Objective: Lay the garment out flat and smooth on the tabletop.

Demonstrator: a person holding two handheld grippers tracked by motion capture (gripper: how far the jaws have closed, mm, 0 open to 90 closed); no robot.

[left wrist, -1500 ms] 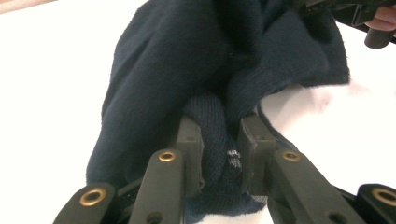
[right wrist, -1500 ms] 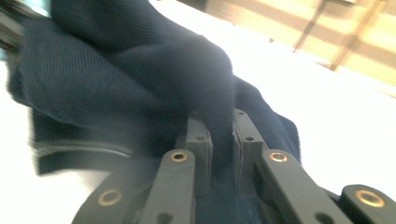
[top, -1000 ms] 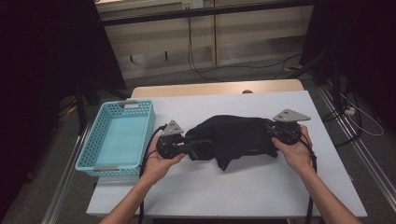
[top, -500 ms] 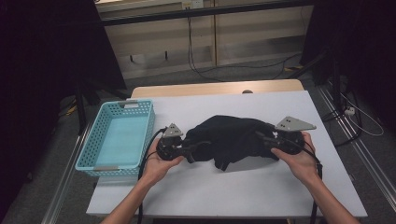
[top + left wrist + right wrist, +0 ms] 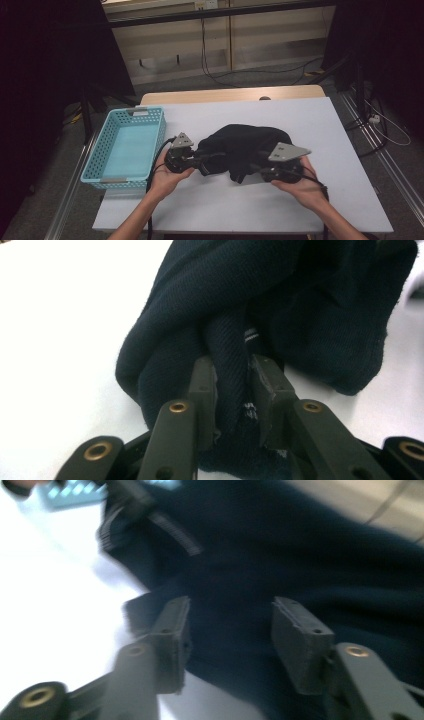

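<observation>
Black knit fabric, a dark garment (image 5: 245, 150) bunched into a heap, lies on the white tabletop (image 5: 345, 150) between the two grippers. In the left gripper view, the left gripper (image 5: 234, 390) has its jaws closed onto a ribbed fold of the garment: the fold runs up between the two pads and is pinched there, with the rest of the cloth mounded just beyond and to either side of the jaw tips. In the high view this gripper (image 5: 200, 161) sits at the heap's left edge, held in the person's left hand (image 5: 167, 177). The right gripper (image 5: 230, 630) has its jaws spread wide, with nothing clamped between them; the garment lies beneath and ahead of the gap, and its edge shows just outside the left-hand jaw, though the view is blurred. From above, the right gripper (image 5: 260, 172) is at the heap's lower right edge, in the right hand (image 5: 300, 187). A light-blue plastic basket (image 5: 95, 167) stands behind the left gripper, near the tabletop's edge, apart from the cloth.
</observation>
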